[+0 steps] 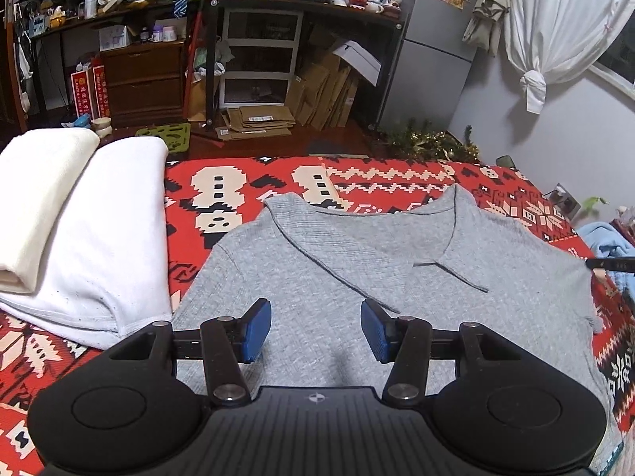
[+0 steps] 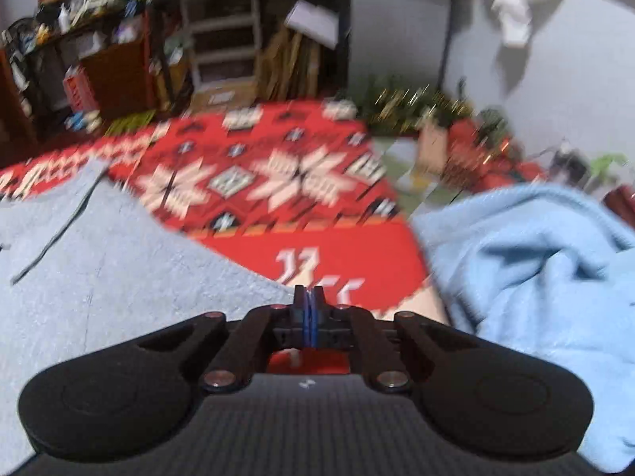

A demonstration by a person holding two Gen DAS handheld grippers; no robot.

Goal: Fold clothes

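On a red patterned blanket, a grey collared shirt lies spread flat, ready for folding.

Left wrist view: the left gripper hovers over the shirt's body, blue pads apart and holding nothing; folded white garments sit stacked just beside, likely finished work. Right wrist view, blurred: the right gripper has its pads pressed together at the shirt's edge, though whether cloth is pinched cannot be told; a light blue garment waits nearby.
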